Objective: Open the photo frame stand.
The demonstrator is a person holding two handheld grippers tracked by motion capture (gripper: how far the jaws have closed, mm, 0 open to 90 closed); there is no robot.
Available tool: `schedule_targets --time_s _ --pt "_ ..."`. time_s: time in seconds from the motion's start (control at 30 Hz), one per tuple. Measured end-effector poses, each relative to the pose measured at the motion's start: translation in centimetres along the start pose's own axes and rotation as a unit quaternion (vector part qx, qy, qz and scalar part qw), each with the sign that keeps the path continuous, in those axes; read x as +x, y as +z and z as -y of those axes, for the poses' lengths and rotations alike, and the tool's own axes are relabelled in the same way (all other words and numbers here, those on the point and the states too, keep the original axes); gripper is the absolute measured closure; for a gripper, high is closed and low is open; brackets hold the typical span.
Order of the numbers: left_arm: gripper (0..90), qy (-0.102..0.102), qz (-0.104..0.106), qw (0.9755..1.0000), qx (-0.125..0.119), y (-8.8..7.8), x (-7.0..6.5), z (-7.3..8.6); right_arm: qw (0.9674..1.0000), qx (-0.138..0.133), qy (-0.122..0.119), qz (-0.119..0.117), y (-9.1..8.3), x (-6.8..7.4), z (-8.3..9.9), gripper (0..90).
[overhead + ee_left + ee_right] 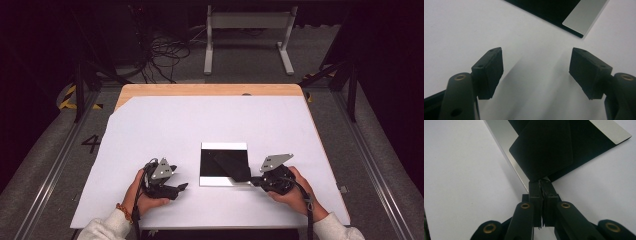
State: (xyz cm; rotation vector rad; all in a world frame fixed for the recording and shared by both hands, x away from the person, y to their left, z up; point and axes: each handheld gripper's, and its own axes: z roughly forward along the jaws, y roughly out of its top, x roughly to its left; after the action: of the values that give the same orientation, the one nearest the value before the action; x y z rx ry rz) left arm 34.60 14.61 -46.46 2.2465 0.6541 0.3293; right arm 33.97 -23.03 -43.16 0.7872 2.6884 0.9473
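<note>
A: From the high view, where does everything sit?

B: The square (pixel 223 164), black with white strips at its near and far edges, lies flat on the white sheet (pixel 165 125) covering the worktop (pixel 210 90). The right hand-held gripper (pixel 252 181) is at its near right corner; the left hand-held gripper (pixel 181 187) rests on the sheet well apart, to the square's left.

A: Is the right one holding anything?

B: The right gripper view settles that. The right hand-held gripper (pixel 541 185) has its jaws pinched together on the corner of a black flap (pixel 544 150), which lies folded over the square (pixel 594 145). From above, the flap is just a dark diagonal.

A: And the left?

B: In its own view the left hand-held gripper (pixel 536 67) has its jaws spread wide over bare sheet, nothing between them; the square's (pixel 554 10) corner lies beyond.
</note>
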Motion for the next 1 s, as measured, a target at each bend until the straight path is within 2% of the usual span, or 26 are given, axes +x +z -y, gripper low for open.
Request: schedule_targets --time_s 0.2,0.3,0.43,1.0 --pt "27.2 -0.005 0.002 1.0000 0.000 0.08 0.06 0.02 0.9999 -0.011 0.000 0.002 -0.24 0.05 -0.06 88.7" --pt "27.2 -0.002 -0.005 1.0000 0.000 0.03 0.02 0.00 0.9998 -0.018 -0.004 0.005 -0.37 0.11 -0.09 89.3" --pt "27.1 -0.001 -0.007 1.0000 0.001 -0.01 0.04 0.00 0.9993 -0.038 0.000 -0.004 -0.62 -0.09 -0.08 89.2" --pt "27.0 -0.001 -0.002 1.0000 0.004 0.20 -0.05 -0.05 0.9983 -0.058 -0.004 0.003 -0.88 0.04 -0.13 88.9"
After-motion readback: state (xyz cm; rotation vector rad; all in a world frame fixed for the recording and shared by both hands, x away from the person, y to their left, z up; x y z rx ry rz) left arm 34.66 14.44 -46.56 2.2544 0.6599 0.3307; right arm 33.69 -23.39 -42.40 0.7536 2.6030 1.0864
